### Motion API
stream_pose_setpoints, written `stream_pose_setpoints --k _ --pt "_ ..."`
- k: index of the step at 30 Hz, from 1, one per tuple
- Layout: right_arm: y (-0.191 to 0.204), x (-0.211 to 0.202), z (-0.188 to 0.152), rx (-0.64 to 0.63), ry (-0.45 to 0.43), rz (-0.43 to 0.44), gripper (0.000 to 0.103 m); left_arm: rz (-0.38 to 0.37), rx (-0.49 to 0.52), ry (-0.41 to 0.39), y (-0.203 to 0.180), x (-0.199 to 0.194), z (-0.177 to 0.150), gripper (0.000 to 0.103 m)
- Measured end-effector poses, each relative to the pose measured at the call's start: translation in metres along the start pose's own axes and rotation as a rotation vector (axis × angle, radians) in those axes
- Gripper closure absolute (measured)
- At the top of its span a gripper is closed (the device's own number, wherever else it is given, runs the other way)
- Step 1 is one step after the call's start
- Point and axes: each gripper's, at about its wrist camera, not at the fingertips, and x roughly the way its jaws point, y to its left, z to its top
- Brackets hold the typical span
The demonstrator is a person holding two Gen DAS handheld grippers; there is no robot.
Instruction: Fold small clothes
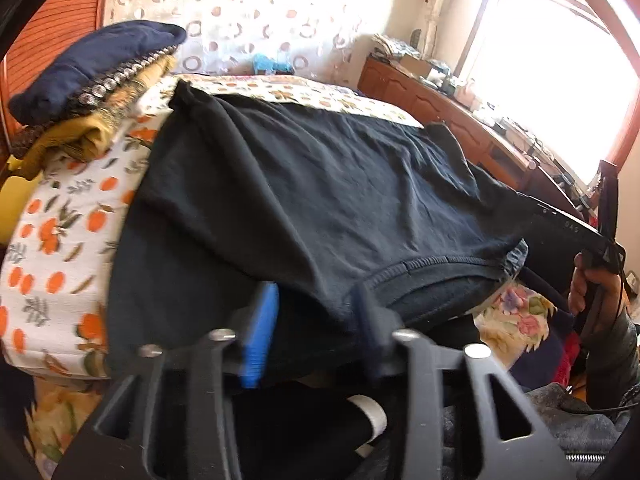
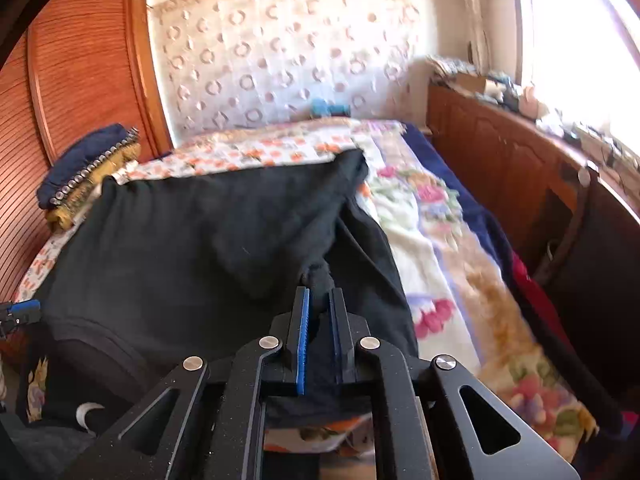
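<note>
A black shirt [image 1: 320, 184] lies spread on the bed, collar towards me. My left gripper [image 1: 316, 300] is at the shirt's near edge by the collar; its jaws stand apart with loose cloth between them, and the blue pad [image 1: 260, 336] does not press on it. In the right wrist view the shirt [image 2: 180, 240] is pulled into a bunched fold, and my right gripper [image 2: 319, 300] is shut on that fold. From the left wrist view, a hand [image 1: 588, 280] holds the right gripper's handle at the shirt's right shoulder.
A stack of folded clothes [image 1: 92, 80], navy on top of mustard, sits at the bed's far left. The orange-print cover [image 1: 60, 240] lies under the shirt, a floral blanket [image 2: 440, 260] to its right. A wooden dresser [image 2: 500, 152] with clutter runs below the window.
</note>
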Motion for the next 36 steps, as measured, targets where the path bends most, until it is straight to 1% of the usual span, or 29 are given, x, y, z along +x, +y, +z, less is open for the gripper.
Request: stream_pose_setpoints --k 1,2,3,4,5,6,9,13,14,16,18,20,22,24,25,26,28,30,31,34,36 --pt "0.004 -0.002 0.001 -0.007 -0.011 0.005 0.093 0.005 -0.002 -0.003 0.003 -0.003 0.001 0.053" --pt "0.007 -0.004 0.001 -0.013 -0.021 0.016 0.092 0.017 0.001 -0.003 0.004 -0.005 0.001 0.050" --pt "0.011 -0.006 0.001 -0.019 -0.028 0.030 0.087 0.039 0.009 -0.004 0.006 -0.007 0.001 0.044" --pt "0.016 -0.006 0.003 -0.027 -0.032 0.046 0.084 0.061 0.015 -0.009 0.008 -0.009 0.001 0.026" --pt "0.021 -0.008 0.000 -0.036 -0.036 0.059 0.077 0.074 0.018 -0.020 0.011 -0.011 0.001 0.023" --pt "0.025 -0.007 0.000 -0.045 -0.040 0.073 0.072 0.088 0.015 -0.032 0.014 -0.014 0.001 0.023" --pt "0.042 -0.004 0.000 -0.079 -0.041 0.117 0.066 0.125 -0.002 -0.040 0.029 -0.017 0.005 0.023" --pt "0.059 0.003 0.001 -0.119 -0.047 0.167 0.063 0.152 -0.027 -0.056 0.053 -0.019 0.012 0.023" --pt "0.063 0.007 0.001 -0.128 -0.044 0.179 0.062 0.174 -0.028 -0.058 0.059 -0.017 0.016 0.023" --pt "0.069 0.013 0.002 -0.144 -0.038 0.205 0.062 0.190 -0.017 -0.080 0.069 -0.013 0.024 0.024" --pt "0.078 0.022 0.004 -0.165 -0.035 0.234 0.062 0.206 -0.018 -0.077 0.079 -0.002 0.033 0.033" --pt "0.085 0.031 0.006 -0.184 -0.023 0.257 0.062 0.199 -0.036 -0.062 0.091 0.011 0.042 0.048" --pt "0.097 0.041 0.008 -0.203 -0.010 0.283 0.062 0.165 -0.056 -0.048 0.099 0.023 0.049 0.050" --pt "0.107 0.053 0.012 -0.222 0.000 0.301 0.062 0.114 -0.080 -0.021 0.106 0.037 0.056 0.056" --pt "0.112 0.059 0.012 -0.233 0.008 0.311 0.062 0.100 -0.092 0.003 0.109 0.045 0.059 0.059" --pt "0.116 0.063 0.013 -0.242 0.014 0.323 0.062 0.107 -0.097 0.023 0.111 0.051 0.060 0.064" --pt "0.121 0.066 0.013 -0.261 0.019 0.341 0.061 0.111 -0.076 0.022 0.109 0.055 0.061 0.068" --pt "0.129 0.069 0.013 -0.275 0.021 0.355 0.061 0.105 -0.062 0.028 0.107 0.056 0.062 0.086" --pt "0.132 0.069 0.013 -0.281 0.024 0.361 0.061 0.090 -0.057 0.024 0.105 0.054 0.061 0.095" --pt "0.136 0.070 0.012 -0.296 0.031 0.387 0.061 0.118 -0.044 -0.025 0.101 0.037 0.057 0.096" --pt "0.144 0.072 0.012 -0.309 0.034 0.412 0.061 0.112 -0.061 -0.038 0.104 0.023 0.052 0.096"
